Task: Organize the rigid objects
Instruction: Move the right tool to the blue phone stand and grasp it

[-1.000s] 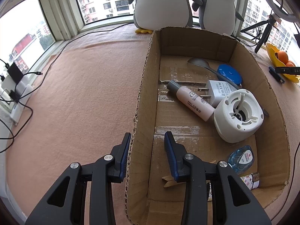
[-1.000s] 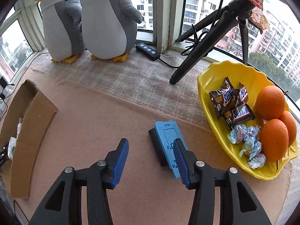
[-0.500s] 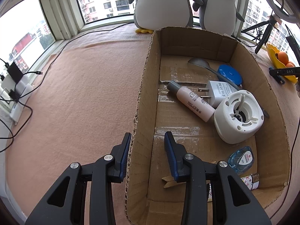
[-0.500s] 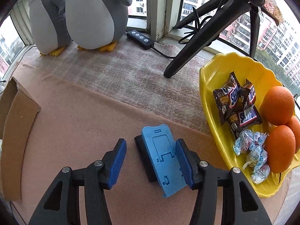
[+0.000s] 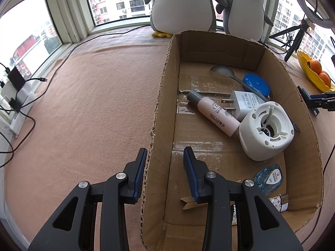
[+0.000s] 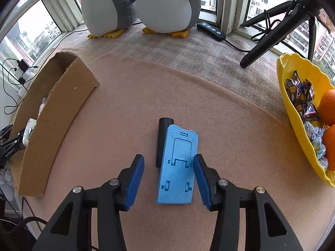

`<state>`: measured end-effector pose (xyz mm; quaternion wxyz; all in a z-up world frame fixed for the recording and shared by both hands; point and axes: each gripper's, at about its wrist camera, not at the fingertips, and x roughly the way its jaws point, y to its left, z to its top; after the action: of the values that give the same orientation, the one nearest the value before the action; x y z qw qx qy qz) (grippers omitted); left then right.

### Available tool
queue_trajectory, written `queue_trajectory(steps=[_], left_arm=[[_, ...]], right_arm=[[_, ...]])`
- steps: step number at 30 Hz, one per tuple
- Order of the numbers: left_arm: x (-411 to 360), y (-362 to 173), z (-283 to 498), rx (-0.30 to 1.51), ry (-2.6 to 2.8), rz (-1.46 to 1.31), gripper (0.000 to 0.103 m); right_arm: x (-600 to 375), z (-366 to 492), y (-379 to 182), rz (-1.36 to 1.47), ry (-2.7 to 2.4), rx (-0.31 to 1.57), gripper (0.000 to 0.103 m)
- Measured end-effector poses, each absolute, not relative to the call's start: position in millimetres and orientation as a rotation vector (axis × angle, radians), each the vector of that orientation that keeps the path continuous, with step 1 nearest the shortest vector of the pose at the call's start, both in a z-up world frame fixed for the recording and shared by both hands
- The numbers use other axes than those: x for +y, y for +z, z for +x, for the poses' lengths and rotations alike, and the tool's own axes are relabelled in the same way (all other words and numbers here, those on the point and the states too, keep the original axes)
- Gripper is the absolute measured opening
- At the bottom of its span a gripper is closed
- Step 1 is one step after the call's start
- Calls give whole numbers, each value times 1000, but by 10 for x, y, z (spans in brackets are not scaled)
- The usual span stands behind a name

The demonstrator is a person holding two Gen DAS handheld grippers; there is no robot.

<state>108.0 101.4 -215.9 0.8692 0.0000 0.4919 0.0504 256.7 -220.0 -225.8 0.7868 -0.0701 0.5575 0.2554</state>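
Two jobs: the left gripper [image 5: 165, 167] is clamping the cardboard box's [image 5: 159, 113] side wall, while the right gripper [image 6: 168, 175], closing, is straddling the ungripped blue phone stand [image 6: 178, 165] mid-blanket; next, squeeze and lift.

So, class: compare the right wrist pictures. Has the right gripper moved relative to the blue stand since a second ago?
Yes. The right gripper has shifted rightward toward the yellow bowl, so the blue stand now lies between its closing jaws, not yet clamped.

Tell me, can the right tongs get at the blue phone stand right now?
Probably yes: the right tongs are closing with the blue phone stand between them; only the black cylinder beside it crowds one side.
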Motion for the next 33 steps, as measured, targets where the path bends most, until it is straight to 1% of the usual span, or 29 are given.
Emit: queue_trajectory(steps=[4, 8, 11, 18, 27, 29, 30, 33], left_arm=[[1026, -2159, 1079, 1029, 99, -7, 36], [1041, -2162, 1075, 1027, 92, -9, 36], [1045, -2166, 1070, 1025, 90, -10, 36], [1054, -2165, 1069, 1023, 86, -16, 36], [1054, -2162, 1068, 1022, 87, -26, 36], [1054, -2161, 1070, 1022, 86, -27, 36], [1053, -2161, 1070, 1023, 86, -28, 36], [1055, -2160, 1067, 1023, 86, -28, 36]], right_arm=[[-2118, 2363, -2256, -175, 524, 1181, 45], [-2208, 2301, -2300, -189, 457, 1197, 42], [-2315, 2280, -2287, -169, 428, 1200, 42], [-2204, 2345, -2242, -195, 423, 1199, 42], [-2127, 2548, -2306, -218, 413, 1257, 42], [-2111, 2554, -2304, -230, 420, 1264, 39], [-2105, 2554, -2299, -229, 423, 1268, 34], [-2080, 2543, -2291, -239, 415, 1269, 33]])
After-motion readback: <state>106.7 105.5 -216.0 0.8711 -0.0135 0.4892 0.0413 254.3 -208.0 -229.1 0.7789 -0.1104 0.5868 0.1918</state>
